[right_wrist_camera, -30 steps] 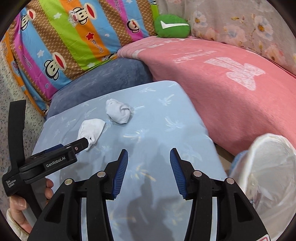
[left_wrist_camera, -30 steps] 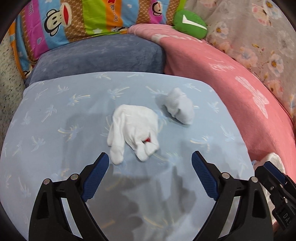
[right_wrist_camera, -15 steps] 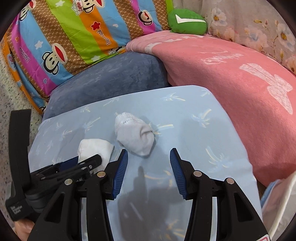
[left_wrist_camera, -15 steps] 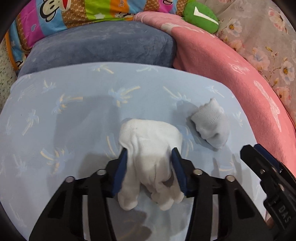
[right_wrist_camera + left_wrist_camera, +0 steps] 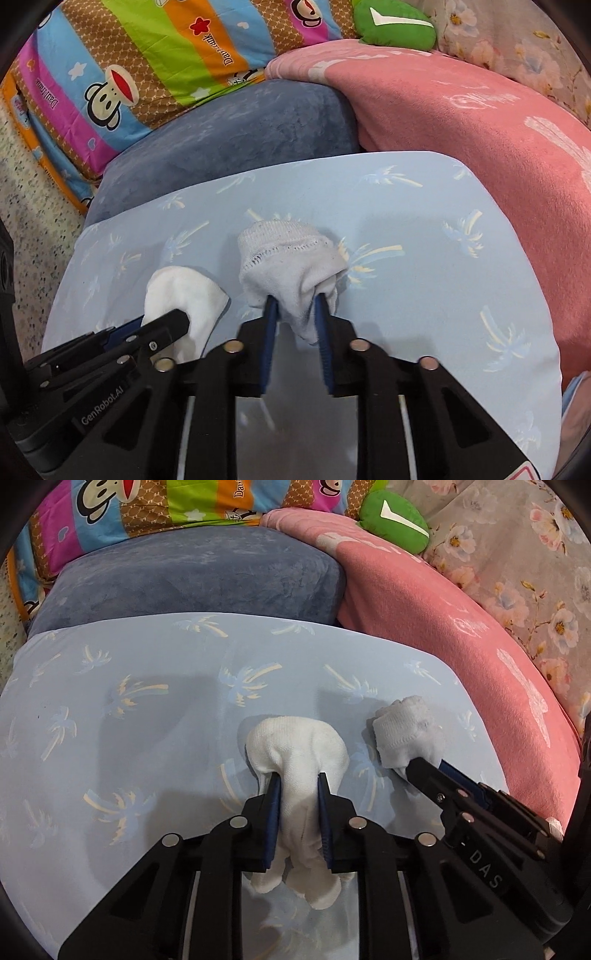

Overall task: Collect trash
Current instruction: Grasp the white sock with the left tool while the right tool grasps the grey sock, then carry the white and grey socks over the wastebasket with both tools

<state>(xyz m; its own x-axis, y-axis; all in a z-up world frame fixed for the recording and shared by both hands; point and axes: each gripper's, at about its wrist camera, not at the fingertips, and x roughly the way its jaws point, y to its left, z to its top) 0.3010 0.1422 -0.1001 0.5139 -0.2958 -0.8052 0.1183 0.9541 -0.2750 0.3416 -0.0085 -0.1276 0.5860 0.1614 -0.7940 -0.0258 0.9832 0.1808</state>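
Observation:
A white glove [image 5: 299, 749] lies on the light blue palm-print sheet [image 5: 129, 701]. My left gripper [image 5: 297, 781] is shut on the white glove; it also shows in the right wrist view [image 5: 181, 295] with my left gripper [image 5: 162, 325] on it. A pale grey sock [image 5: 288, 266] lies to its right. My right gripper [image 5: 295, 304] is shut on the grey sock. In the left wrist view the sock [image 5: 402, 731] and my right gripper [image 5: 424, 766] sit at the right.
A dark blue cushion [image 5: 192, 579] lies behind the sheet. A pink blanket [image 5: 461, 627] runs along the right. A striped monkey-print quilt [image 5: 147, 62] and a green plush [image 5: 395, 26] are at the back. Speckled floor [image 5: 33, 229] is at the left.
Both grippers moved forward and down onto the sheet. The left one closed on the white glove and the right one closed on the grey sock. The lined bin has left the right view.

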